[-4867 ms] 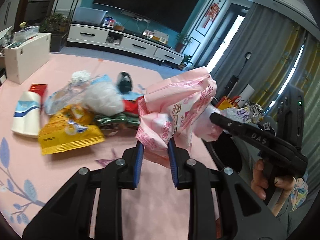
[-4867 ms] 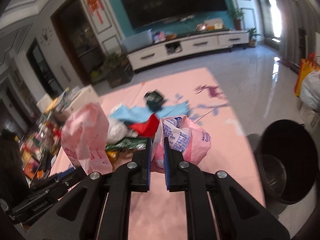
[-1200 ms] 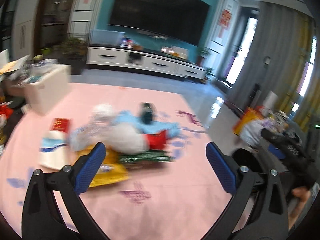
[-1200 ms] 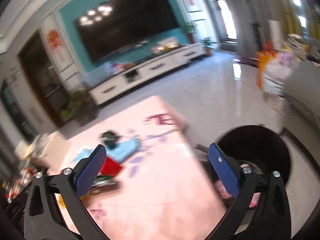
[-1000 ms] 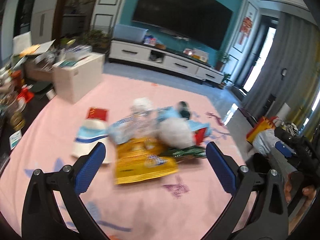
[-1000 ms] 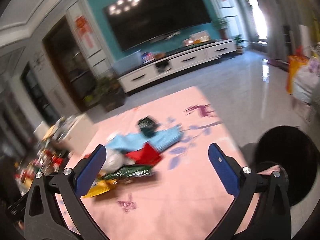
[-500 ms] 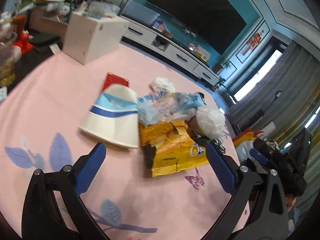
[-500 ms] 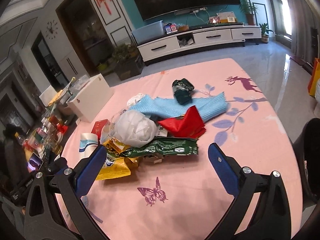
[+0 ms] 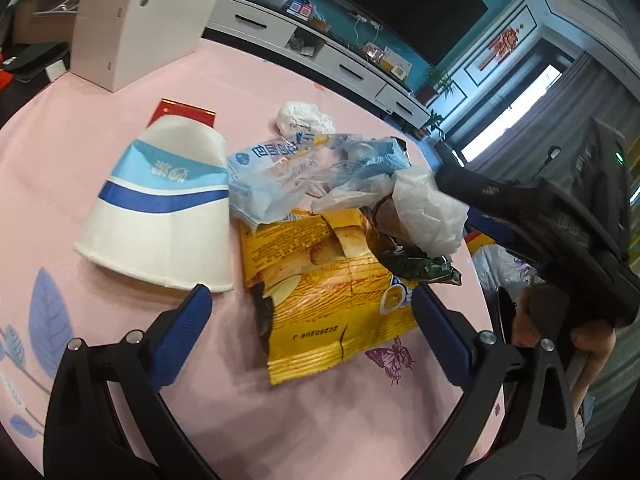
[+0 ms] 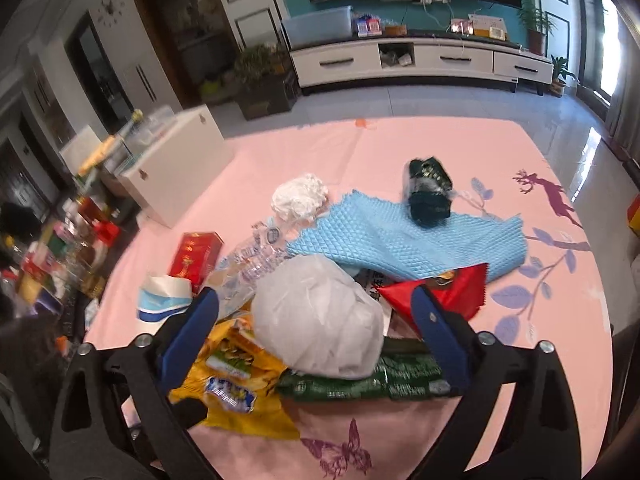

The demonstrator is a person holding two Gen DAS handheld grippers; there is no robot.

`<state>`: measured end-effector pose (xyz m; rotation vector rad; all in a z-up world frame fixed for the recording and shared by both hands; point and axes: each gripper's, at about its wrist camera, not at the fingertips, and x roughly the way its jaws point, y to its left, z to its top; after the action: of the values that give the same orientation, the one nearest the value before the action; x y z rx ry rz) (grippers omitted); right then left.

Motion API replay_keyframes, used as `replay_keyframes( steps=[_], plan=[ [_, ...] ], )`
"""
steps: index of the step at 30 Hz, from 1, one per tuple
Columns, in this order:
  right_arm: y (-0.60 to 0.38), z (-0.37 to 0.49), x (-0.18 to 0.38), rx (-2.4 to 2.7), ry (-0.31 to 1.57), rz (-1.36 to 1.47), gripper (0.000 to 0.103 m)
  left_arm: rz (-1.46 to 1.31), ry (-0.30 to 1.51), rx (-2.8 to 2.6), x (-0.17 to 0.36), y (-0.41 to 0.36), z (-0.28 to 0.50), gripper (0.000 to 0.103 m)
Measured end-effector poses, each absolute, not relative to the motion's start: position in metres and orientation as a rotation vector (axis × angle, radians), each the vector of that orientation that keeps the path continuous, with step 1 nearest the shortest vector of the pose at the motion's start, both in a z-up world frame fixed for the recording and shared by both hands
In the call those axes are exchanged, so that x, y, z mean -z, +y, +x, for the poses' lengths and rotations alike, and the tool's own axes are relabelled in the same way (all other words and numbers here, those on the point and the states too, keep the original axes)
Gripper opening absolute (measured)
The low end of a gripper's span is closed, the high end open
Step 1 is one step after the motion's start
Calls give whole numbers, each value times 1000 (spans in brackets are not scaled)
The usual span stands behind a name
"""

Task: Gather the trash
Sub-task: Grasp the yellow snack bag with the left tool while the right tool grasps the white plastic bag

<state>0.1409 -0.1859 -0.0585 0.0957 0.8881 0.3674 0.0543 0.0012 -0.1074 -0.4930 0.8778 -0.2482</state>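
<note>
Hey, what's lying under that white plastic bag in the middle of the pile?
Under the white plastic bag lie a green wrapper and a yellow snack bag. Whatever sits directly beneath its middle is covered.

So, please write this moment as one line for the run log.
task: collect trash | left gripper: open, over yellow bag | right gripper: open, around white bag | held: nothing

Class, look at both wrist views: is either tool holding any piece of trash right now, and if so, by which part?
Nothing is held. The left tool is open above the yellow snack bag; the right tool is open around the white plastic bag.
</note>
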Motion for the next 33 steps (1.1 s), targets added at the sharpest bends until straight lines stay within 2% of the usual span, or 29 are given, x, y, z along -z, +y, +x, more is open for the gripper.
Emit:
replay_keyframes(
  steps=[1, 6, 9, 16, 17, 19, 24, 33],
  plan=[
    [-183, 144, 63, -360, 900, 86, 90, -483, 883, 247, 108, -1, 55, 100],
    [-176, 145, 82, -386, 972, 47, 55, -465, 905, 255, 113, -11, 60, 100],
    [-172, 137, 86, -432, 1002, 37, 45, -488, 911, 279, 112, -12, 58, 100],
    [-172, 117, 87, -509, 1025, 50, 42, -474, 930, 272, 113, -16, 55, 99],
    [-172, 115, 87, -513, 1024, 49, 42, -475, 936, 270, 113, -17, 55, 97],
    [-175, 109, 86, -518, 1018, 52, 42, -488, 948, 272, 114, -18, 53, 89],
    [-183, 99, 81, -524, 999, 67, 42, -502, 953, 273, 116, -16, 45, 82],
    [-202, 71, 59, -511, 909, 79, 42, -457, 875, 220, 83, -17, 16, 81]
  ],
)
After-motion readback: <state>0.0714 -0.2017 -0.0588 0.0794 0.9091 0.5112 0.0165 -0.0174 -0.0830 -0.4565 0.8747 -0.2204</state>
